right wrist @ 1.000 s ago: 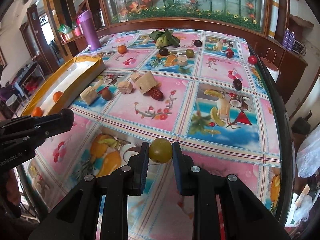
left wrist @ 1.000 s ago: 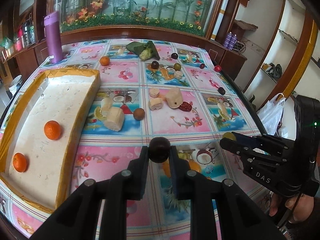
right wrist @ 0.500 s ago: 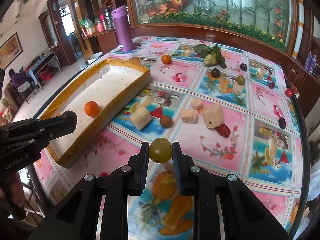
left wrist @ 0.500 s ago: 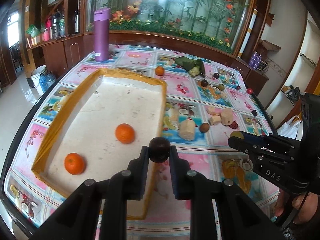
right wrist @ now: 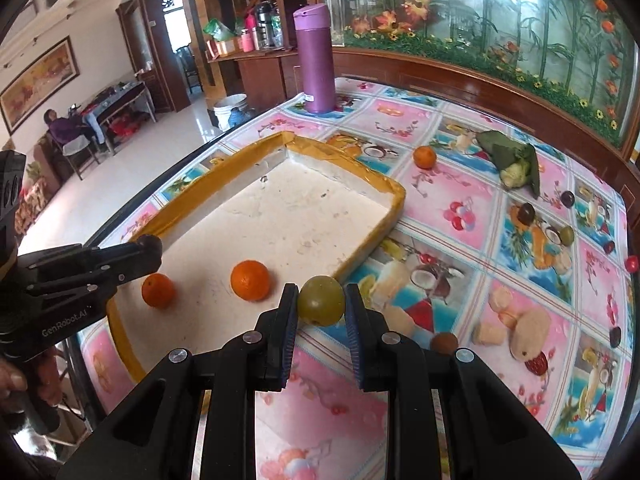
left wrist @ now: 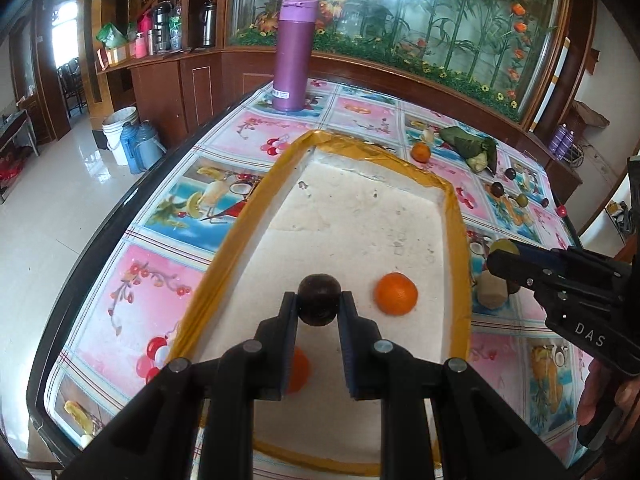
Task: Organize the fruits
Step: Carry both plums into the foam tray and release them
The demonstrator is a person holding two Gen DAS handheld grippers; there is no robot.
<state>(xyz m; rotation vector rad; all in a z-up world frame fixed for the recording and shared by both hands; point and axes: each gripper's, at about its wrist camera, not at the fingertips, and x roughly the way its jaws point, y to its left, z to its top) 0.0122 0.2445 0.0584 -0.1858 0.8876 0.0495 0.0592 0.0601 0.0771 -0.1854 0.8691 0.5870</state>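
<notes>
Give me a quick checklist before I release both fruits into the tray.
1. Left gripper shut on the dark fruit: ok.
2. Right gripper shut on the green fruit: ok.
3. Dark fruit over the tray floor: ok.
4. Green fruit over the tray: not ok, it looks to be at the near rim, by the tablecloth.
5. Drop spots free of the two oranges: ok.
6. Drop height above the floor: cannot tell.

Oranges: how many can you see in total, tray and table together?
3. Two lie in the tray: one orange mid-floor, another beside the left gripper. A third sits on the tablecloth beyond the tray. None seems hidden.
</notes>
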